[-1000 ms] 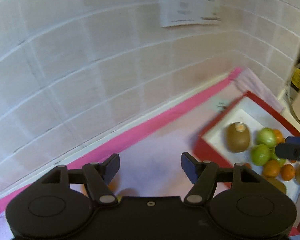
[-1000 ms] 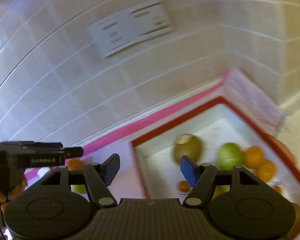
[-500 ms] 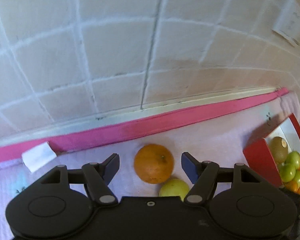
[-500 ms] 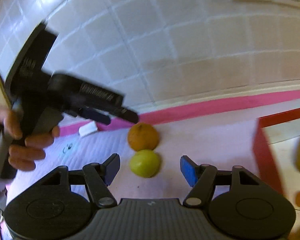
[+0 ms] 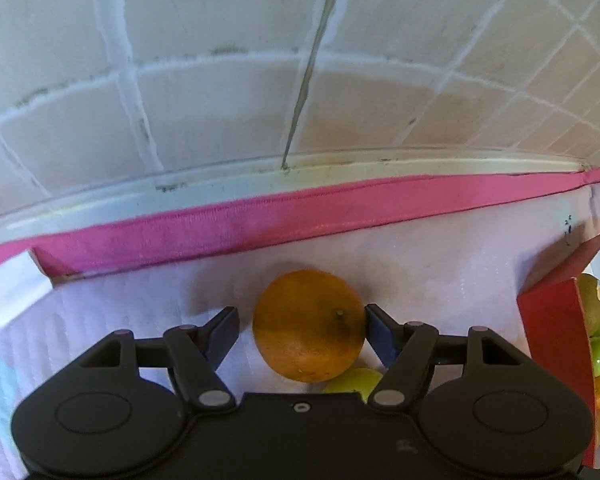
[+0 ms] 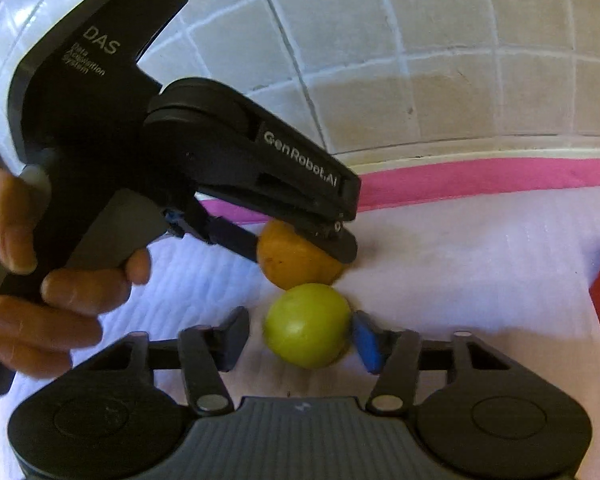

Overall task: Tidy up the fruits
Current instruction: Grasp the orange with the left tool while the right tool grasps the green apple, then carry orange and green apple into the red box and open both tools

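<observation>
Two grippers are set around two fruits on a pale quilted cloth (image 5: 440, 264).

The left gripper (image 5: 302, 330) is spread about a round orange fruit (image 5: 308, 326), its right pad touching, its left just apart. The right gripper (image 6: 296, 338) is spread about a round yellow-green fruit (image 6: 306, 330), which touches the orange at 12 o'clock. Only the left view shows a red-walled tray (image 5: 552, 332) of fruit at 3 o'clock; only the right view shows the left hand (image 6: 40, 280).
</observation>
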`<state>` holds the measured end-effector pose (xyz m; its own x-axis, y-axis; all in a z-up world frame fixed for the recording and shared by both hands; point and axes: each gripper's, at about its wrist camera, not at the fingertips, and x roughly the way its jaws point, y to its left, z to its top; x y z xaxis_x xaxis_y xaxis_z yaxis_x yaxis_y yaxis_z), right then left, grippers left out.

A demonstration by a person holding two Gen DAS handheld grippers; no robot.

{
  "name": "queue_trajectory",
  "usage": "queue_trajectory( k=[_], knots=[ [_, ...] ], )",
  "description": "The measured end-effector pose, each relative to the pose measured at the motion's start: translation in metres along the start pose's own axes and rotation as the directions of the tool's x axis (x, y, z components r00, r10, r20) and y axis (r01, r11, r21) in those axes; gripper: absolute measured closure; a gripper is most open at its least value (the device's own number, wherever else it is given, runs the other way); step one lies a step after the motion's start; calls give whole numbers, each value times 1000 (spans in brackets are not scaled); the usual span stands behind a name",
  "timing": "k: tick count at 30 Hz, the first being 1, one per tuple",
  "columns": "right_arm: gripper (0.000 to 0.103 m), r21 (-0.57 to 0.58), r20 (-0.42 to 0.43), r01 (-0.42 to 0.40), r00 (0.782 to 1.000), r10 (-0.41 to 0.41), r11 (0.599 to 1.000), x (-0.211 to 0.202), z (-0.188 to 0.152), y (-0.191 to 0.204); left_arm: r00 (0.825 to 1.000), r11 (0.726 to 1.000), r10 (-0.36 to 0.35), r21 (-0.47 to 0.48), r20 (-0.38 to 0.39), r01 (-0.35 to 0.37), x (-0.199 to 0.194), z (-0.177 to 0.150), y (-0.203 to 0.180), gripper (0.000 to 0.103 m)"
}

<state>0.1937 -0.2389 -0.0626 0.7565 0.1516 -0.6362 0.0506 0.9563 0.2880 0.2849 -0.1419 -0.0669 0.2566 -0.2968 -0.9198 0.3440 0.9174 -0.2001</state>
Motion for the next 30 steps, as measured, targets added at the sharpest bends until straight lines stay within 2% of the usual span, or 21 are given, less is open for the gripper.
queue_trajectory(
  k=[2,3,7,14,17,21,26,30],
  knots=[
    [54,18,7,-2,1000,2,1000,-2,-2,-1,1000,1000,-20,-17,22,21,-1,-3,1,33],
    [54,20,11,0,1000,0,1000,-4,-2,-1,999,999,-29,-28,24,29,-3,-4,2,34],
    [54,44,21,-8,1000,7,999,-17,-7,-4,999,1000,-14,-19,45,15,-12,-10,-1,36],
    [54,101,96,-14,995,4,995,-71,-5,-16,985,999,-49,9,165,49,-59,-15,-7,36],
    [54,128,147,-17,989,-2,992,-104,-4,-28,972,997,-46,74,229,30,-84,-19,-23,36],
    [54,172,201,14,978,-49,985,-149,-4,-49,954,990,-97,130,284,62,-107,-18,-52,36],
    [54,223,243,66,962,-121,973,-194,-11,-84,935,965,-165,245,312,89,-119,-27,-103,36],
    [54,314,246,137,944,-220,940,-219,-20,-126,926,944,-210,310,314,109,-119,-34,-144,35]
  ],
)
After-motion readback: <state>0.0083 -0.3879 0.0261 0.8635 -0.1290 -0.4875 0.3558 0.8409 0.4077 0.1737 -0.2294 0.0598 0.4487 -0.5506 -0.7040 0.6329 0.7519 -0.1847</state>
